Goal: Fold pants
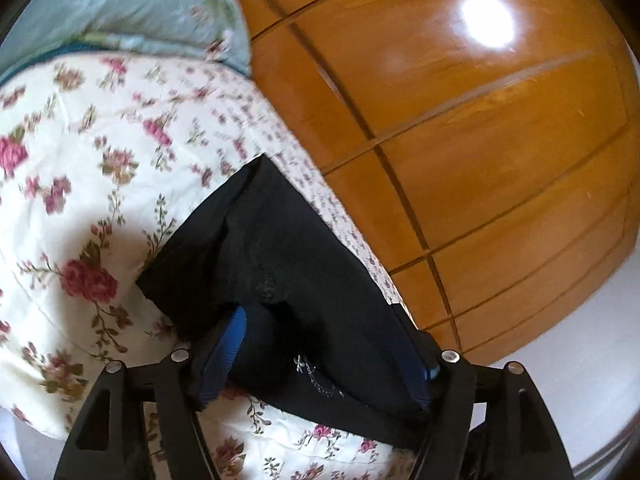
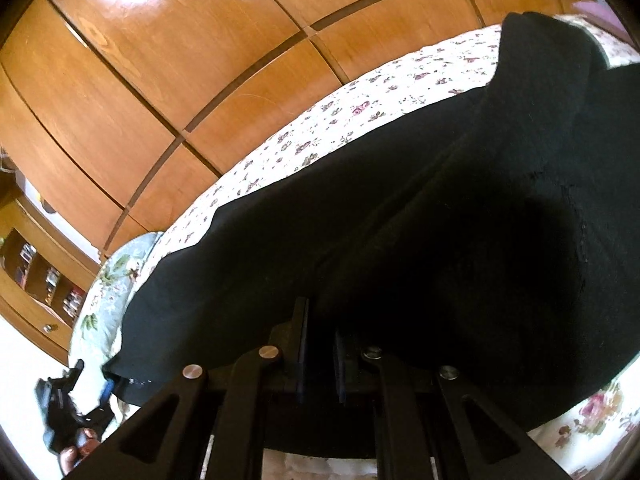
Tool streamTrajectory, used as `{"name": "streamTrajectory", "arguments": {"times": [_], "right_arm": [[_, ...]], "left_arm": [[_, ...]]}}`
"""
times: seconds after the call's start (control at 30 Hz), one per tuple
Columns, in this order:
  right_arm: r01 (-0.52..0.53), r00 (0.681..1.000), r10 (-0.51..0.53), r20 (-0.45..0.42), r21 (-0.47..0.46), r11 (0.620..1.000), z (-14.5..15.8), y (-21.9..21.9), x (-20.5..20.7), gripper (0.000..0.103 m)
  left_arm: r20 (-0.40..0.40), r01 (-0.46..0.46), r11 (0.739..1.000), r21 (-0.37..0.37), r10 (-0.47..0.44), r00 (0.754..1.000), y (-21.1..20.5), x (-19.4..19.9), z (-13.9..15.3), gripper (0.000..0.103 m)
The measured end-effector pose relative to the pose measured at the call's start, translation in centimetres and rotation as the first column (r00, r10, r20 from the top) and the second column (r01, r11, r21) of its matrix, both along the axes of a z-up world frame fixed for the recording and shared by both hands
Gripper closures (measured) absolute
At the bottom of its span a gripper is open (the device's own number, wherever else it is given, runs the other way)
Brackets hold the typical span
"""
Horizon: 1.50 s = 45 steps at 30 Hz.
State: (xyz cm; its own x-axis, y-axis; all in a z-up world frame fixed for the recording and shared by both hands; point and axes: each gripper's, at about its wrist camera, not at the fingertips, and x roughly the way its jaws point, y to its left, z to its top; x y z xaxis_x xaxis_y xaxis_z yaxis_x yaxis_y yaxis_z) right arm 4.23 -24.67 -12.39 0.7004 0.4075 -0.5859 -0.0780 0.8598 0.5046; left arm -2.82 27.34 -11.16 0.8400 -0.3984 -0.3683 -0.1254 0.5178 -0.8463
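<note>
Black pants (image 1: 280, 232) lie on a floral bedspread (image 1: 100, 160), one end reaching toward the bed's edge. My left gripper (image 1: 320, 320) is open wide, its blue pads (image 1: 228, 348) set far apart with a fold of the pants lying loose between them. In the right wrist view the pants (image 2: 400, 200) spread broad and dark across the bedspread (image 2: 320, 128). My right gripper (image 2: 320, 320) has its fingers close together, tips buried in the black cloth and shut on it. The left gripper (image 2: 68, 400), held by a hand, shows at the pants' far end.
A wooden wardrobe (image 1: 460, 140) stands close along the bed's far side, with pale floor (image 1: 580, 380) beside it. A pale green floral pillow (image 1: 140, 8) lies at the head of the bed. In the right wrist view a wooden shelf unit (image 2: 36, 272) stands at the left.
</note>
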Motion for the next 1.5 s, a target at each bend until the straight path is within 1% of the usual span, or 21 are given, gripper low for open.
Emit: {"name": "streamTrajectory", "arguments": {"times": [0.1, 0.17, 0.23, 0.3, 0.33, 0.37, 0.4, 0.47, 0.57, 0.67, 0.77, 0.9, 0.97, 1.07, 1.17, 1.23, 1.33, 1.4, 1.43, 1.47, 1.5], "right_arm": [[0.011, 1.0, -0.011, -0.011, 0.034, 0.999, 0.2, -0.4, 0.1, 0.085], [0.033, 0.999, -0.032, -0.015, 0.045, 0.998, 0.3, -0.9, 0.2, 0.08], [0.061, 0.998, -0.061, -0.016, 0.063, 0.996, 0.6, -1.7, 0.3, 0.076], [0.097, 0.995, -0.096, -0.019, 0.086, 0.992, 0.9, -2.6, 0.6, 0.076], [0.106, 0.994, -0.104, -0.023, 0.092, 0.99, 1.0, -3.0, 0.8, 0.076], [0.112, 0.994, -0.11, -0.03, 0.088, 0.99, 1.2, -3.2, 1.1, 0.082], [0.117, 0.993, -0.115, -0.035, 0.074, 0.99, 1.4, -3.2, 1.5, 0.092], [0.114, 0.993, -0.112, -0.03, 0.058, 0.992, 2.2, -3.3, 2.1, 0.093], [0.098, 0.994, -0.101, 0.036, 0.088, 0.991, 4.7, -3.0, 1.3, 0.093], [0.071, 0.992, -0.079, 0.099, 0.081, 0.994, 7.0, -2.5, -0.7, 0.093], [0.05, 0.995, -0.054, 0.082, 0.05, 0.997, 6.4, -2.2, -2.0, 0.093], [0.045, 0.998, -0.046, -0.033, -0.019, 0.999, 2.6, -1.9, -2.9, 0.093], [0.06, 0.995, -0.059, -0.075, 0.005, 0.998, 1.1, -2.4, -2.8, 0.093], [0.066, 0.994, -0.064, -0.086, 0.029, 0.997, 0.6, -2.7, -2.6, 0.093], [0.052, 0.997, -0.052, -0.051, -0.018, 0.999, 1.7, -2.1, -2.9, 0.093], [0.054, 0.998, -0.054, -0.031, -0.017, 0.998, 2.3, -2.0, -3.2, 0.093], [0.053, 0.998, -0.054, -0.04, -0.024, 0.998, 2.2, -2.0, -3.3, 0.093], [0.051, 0.996, -0.052, -0.071, -0.017, 0.999, 1.3, -2.2, -3.0, 0.093], [0.051, 0.995, -0.051, -0.082, 0.0, 0.999, 0.9, -2.4, -3.0, 0.093], [0.051, 0.995, -0.05, -0.085, 0.013, 0.999, 0.8, -2.7, -2.9, 0.093], [0.051, 0.995, -0.049, -0.086, 0.021, 0.998, 0.8, -2.9, -2.9, 0.091]], "left_arm": [[-0.059, -0.037, 0.999, -0.036, 0.035, 0.998, 0.6, 1.2, -0.6, 0.034], [-0.091, -0.054, 0.998, -0.042, 0.05, 0.995, 0.8, 2.0, -0.9, 0.049], [-0.112, -0.049, 0.998, -0.028, 0.045, 0.993, 0.8, 2.7, -0.9, 0.078], [-0.137, -0.041, 0.999, 0.024, 0.044, 0.99, 0.5, 3.3, -0.7, 0.091], [-0.142, -0.034, 0.998, 0.047, 0.04, 0.989, 0.4, 3.7, -0.5, 0.093], [-0.137, -0.03, 0.998, 0.059, 0.038, 0.99, 0.3, 3.8, -0.2, 0.094], [-0.127, -0.029, 0.997, 0.071, 0.038, 0.991, 0.4, 3.9, 0.3, 0.095], [-0.089, -0.03, 0.997, 0.067, 0.036, 0.995, 0.9, 3.8, 1.5, 0.096], [-0.01, -0.034, 0.998, 0.046, 0.035, 0.999, 1.9, 3.3, 3.7, 0.096], [0.033, -0.022, 0.996, 0.085, 0.019, 0.999, 2.3, 2.3, 4.9, 0.096], [0.0, -0.008, 0.99, 0.141, 0.009, 1.0, 2.1, 1.4, 3.8, 0.096], [-0.096, 0.001, 0.988, 0.157, 0.015, 0.995, 1.7, 0.4, 0.4, 0.096], [-0.127, 0.001, 0.988, 0.157, 0.019, 0.992, 1.6, -0.2, -1.1, 0.096], [-0.135, 0.002, 0.988, 0.156, 0.019, 0.991, 1.4, -0.7, -2.1, 0.096], [-0.127, 0.001, 0.984, 0.176, 0.021, 0.992, 1.2, -0.6, -2.0, 0.096], [-0.13, 0.003, 0.978, 0.209, 0.024, 0.991, 0.9, -0.4, -1.8, 0.093], [-0.13, -0.002, 0.971, 0.239, 0.034, 0.991, 0.7, -0.3, -1.7, 0.091], [-0.13, -0.024, 0.971, 0.24, 0.057, 0.99, 0.9, -0.7, -1.2, 0.083], [-0.126, -0.049, 0.97, 0.236, 0.08, 0.989, 1.2, -1.0, -0.8, 0.082], [-0.118, -0.077, 0.967, 0.243, 0.108, 0.987, 1.4, -1.3, -0.3, 0.081], [-0.107, -0.118, 0.957, 0.266, 0.151, 0.983, 1.7, -1.9, 0.4, 0.078]]}}
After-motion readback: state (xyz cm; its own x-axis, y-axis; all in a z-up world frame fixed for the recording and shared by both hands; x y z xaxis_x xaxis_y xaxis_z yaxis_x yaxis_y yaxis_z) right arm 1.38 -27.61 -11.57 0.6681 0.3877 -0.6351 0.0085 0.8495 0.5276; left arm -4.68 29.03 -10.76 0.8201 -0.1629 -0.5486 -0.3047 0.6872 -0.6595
